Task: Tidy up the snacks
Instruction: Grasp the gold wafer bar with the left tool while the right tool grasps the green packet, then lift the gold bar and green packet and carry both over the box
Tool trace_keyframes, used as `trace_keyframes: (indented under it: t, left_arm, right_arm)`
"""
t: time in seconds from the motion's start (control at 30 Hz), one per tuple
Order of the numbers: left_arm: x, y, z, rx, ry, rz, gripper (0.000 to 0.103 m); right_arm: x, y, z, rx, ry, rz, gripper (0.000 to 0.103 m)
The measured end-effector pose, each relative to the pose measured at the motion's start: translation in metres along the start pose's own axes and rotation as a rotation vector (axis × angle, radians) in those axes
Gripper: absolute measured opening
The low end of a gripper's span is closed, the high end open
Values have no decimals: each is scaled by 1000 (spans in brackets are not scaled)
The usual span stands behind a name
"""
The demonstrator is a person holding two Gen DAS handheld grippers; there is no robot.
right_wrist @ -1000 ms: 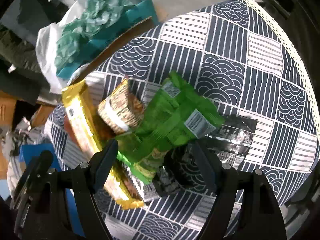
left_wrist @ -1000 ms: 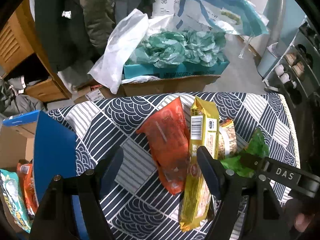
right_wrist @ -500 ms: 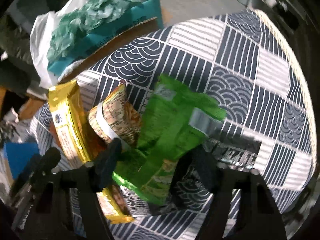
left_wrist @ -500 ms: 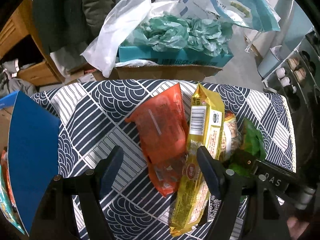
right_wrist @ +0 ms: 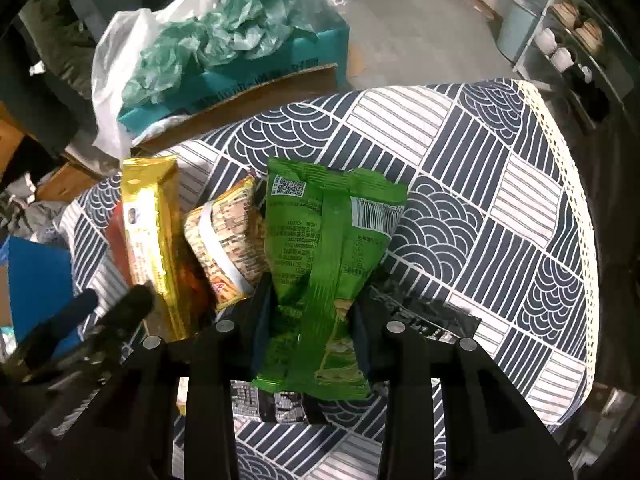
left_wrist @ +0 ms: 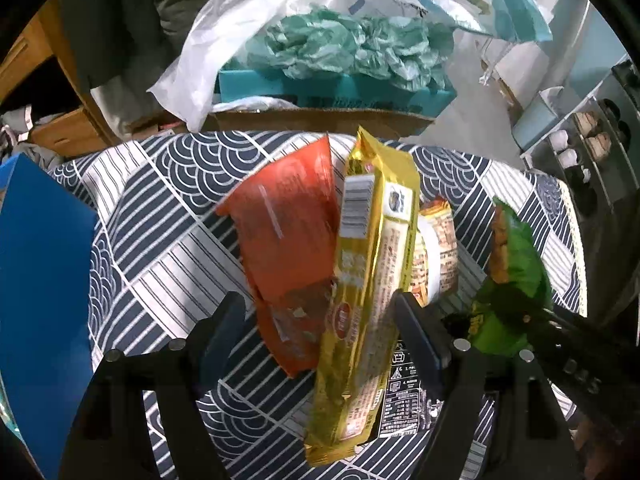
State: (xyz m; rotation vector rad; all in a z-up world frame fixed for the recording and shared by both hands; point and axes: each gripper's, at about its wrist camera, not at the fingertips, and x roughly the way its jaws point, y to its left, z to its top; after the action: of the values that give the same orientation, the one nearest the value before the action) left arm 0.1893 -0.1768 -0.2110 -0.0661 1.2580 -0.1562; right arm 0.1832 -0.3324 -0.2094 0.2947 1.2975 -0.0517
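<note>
Several snack packs lie on a patterned cloth table point(right_wrist: 500, 184). My right gripper point(right_wrist: 312, 300) is shut on the green bag point(right_wrist: 332, 240), pinching its lower half; the green bag also shows in the left wrist view point(left_wrist: 516, 264). My left gripper point(left_wrist: 320, 312) is open, its fingers on either side of the orange bag point(left_wrist: 288, 236) and the long yellow pack point(left_wrist: 368, 264). A beige noodle-style pack point(right_wrist: 228, 240) lies between the yellow pack point(right_wrist: 152, 232) and the green bag. A black-and-white pack point(right_wrist: 424, 320) lies under the green bag.
A blue box point(left_wrist: 40, 292) stands at the table's left edge. Behind the table is a cardboard box point(left_wrist: 320, 116) holding a teal box and crumpled green plastic point(left_wrist: 352, 48). A shelf rack point(right_wrist: 572, 40) stands at the far right.
My right gripper has closed on the green bag, which now stands straighter between the fingers. My left gripper has moved forward over the orange and yellow packs.
</note>
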Motion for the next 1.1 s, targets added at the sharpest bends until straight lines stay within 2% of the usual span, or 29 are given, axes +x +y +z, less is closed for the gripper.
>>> trace_keyframes:
  t: [0.1,0.13,0.27,0.5,0.57,0.87,1.1]
  left_arm:
    - [4,-6,-2,6,12,8,78]
    - [6,-8,-2,10,19,10,74]
    - [13,-18,-5,58,58,-19,40]
    - [6,-20,-10,100,39,1,36]
    - [2,-17,-11,102,31,2,31]
    - [-24,5,-18,87,-2,-28,30]
    - [-58,15,-23,91,-30,-59,30]
  right_arm:
    - [-2,0,0,-5,-4,6,34]
    - [-3,-2,-1,-5,-2,11,34]
    - [-5,-7,-1,12,8,38,34]
    - [-9,-10,-2,1,7,41,34]
    - [-13,-10,-3,-16,-1,35,34]
    - [-22,4,-11,-119,-24,11,34]
    - [-35,20,-18,-180,-46,10,34]
